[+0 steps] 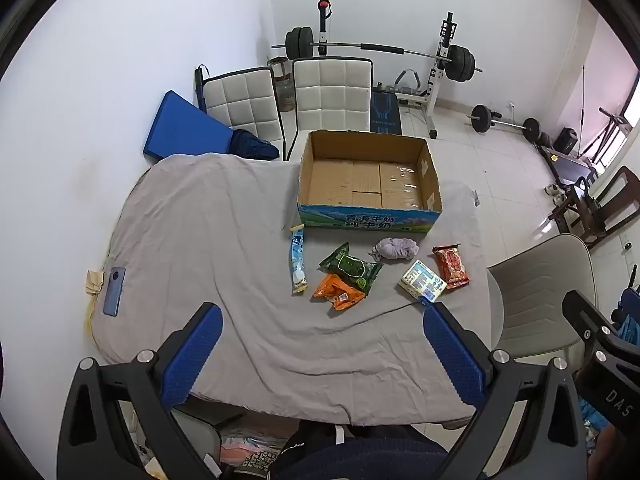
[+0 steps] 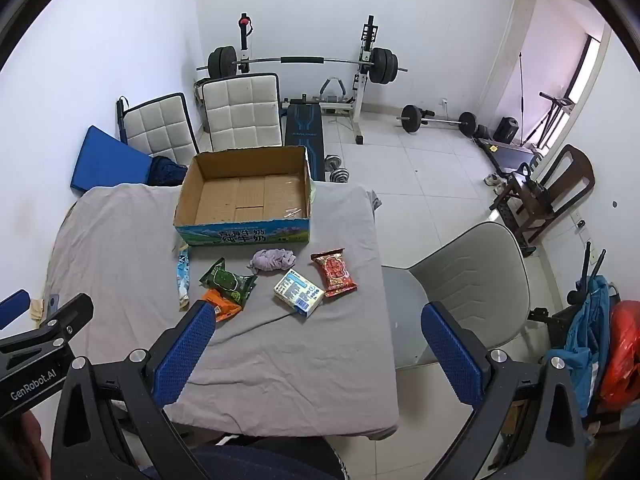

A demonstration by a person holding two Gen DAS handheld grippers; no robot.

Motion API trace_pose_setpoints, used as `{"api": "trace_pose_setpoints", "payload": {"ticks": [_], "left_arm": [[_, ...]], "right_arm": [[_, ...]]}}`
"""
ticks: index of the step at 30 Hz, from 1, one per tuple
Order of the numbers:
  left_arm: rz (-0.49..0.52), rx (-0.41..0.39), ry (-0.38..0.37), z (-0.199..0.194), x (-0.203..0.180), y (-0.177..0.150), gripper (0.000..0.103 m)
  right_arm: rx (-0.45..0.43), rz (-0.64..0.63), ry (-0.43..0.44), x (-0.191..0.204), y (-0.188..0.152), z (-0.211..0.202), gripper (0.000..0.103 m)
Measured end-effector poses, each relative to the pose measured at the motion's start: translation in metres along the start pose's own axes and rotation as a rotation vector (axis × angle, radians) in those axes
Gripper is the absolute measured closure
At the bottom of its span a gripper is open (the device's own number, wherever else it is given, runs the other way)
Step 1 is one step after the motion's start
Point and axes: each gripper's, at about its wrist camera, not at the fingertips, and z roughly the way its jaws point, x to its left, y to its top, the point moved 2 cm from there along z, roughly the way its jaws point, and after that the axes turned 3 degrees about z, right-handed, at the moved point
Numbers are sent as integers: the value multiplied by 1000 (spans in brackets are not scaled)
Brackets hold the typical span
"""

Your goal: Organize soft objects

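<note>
Landmark: cardboard milk carton box (image 1: 368, 178), open-topped, nothing inside, blue printed front panel with Chinese lettering; stands on the far part of a table covered with a grey cloth (image 1: 208, 240).

Items laid on the cloth on the near side of the box, none touching it except possibly the first:
- Long pale-blue snack sachet (image 1: 298, 260), lying lengthwise away from the box's left front corner, its top end just beside that corner.
- Dark green snack packet (image 1: 351, 267), in front of the box's left half, overlapping the next item.
- Orange snack packet (image 1: 339, 297), just beyond the green one from the box, partly under it.
- Crumpled lilac cloth (image 1: 395, 249), nearest the box front, around its middle.
- White and blue tissue pack (image 1: 422, 282), in front of the box's right half, farther out than the lilac cloth.
- Red snack packet (image 1: 451, 266), just beside the tissue pack, below the box's right front corner.

Other: blue smartphone (image 1: 114, 291) on the cloth, well to the left of the box, near the table edge. Two white padded chairs (image 1: 332, 94) directly behind the box; barbell rack (image 1: 380, 50) behind those.

Tools: left gripper (image 1: 322, 314) released, fingers spread wide, holding nothing, well short of the box. Right gripper (image 2: 316, 312) likewise spread and holding nothing, well short of the box.
</note>
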Motion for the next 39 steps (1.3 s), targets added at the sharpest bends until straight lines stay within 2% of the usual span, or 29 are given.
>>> {"api": "trace_pose_setpoints", "payload": {"ticks": [14,39], "left_arm": [[-5,4,-4,-3,-3,6,0],[-17,-42,-16,-15,2,-5,0]], "right_arm": [[-14,-4,-3,1,-3,-5,0],[-51,-10,-1,7,-1,-15,0]]}}
